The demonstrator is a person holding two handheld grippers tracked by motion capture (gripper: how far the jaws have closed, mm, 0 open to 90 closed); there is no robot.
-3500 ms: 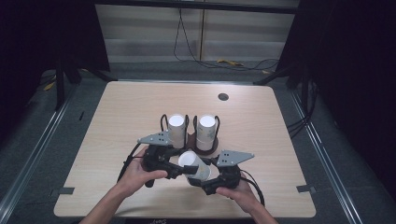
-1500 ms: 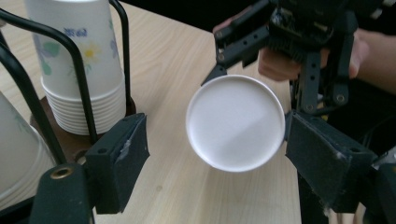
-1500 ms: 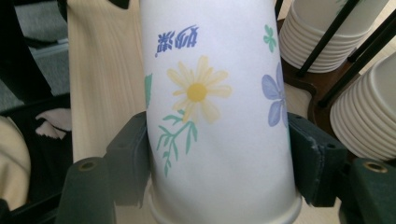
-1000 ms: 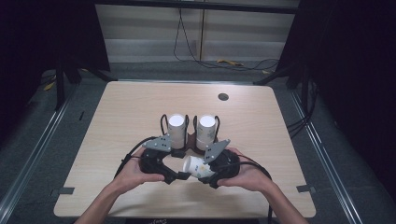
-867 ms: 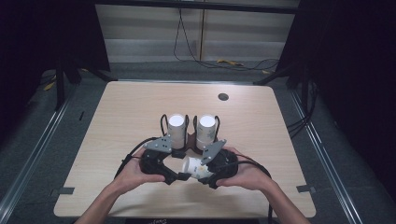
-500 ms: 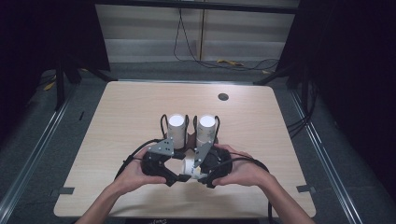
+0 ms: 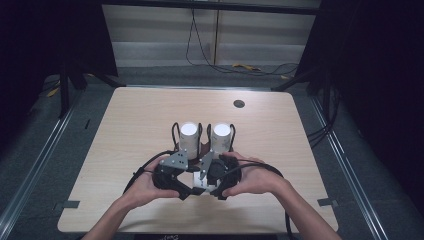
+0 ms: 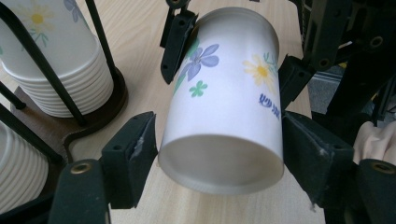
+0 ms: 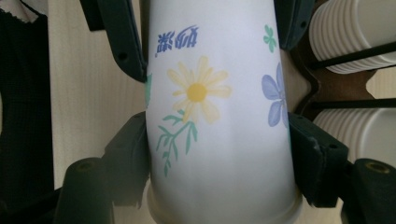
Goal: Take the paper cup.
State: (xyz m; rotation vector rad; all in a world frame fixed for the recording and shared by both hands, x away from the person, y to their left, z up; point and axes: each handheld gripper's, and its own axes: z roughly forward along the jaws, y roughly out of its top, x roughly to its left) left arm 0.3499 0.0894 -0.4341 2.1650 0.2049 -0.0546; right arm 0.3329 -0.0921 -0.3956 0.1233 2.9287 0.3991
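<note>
Paper cup (image 8: pixel 224 107) with blue, yellow and green flowers lies sideways just above the table (image 7: pixel 125 120), near its front edge, pinched from both ends. Left gripper (image 7: pixel 172 175) clamps the base end, right gripper (image 7: pixel 212 175) clamps the wider mouth end, both hands curled around the grips facing each other. Two stacks of cups (image 7: pixel 189 137) sit upside down in a black wire rack (image 7: pixel 175 131) right behind. The cup's blue writing is too stylised to read.

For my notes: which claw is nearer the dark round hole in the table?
Right. The right claw is slightly left of the hole; the left claw is farther left.
</note>
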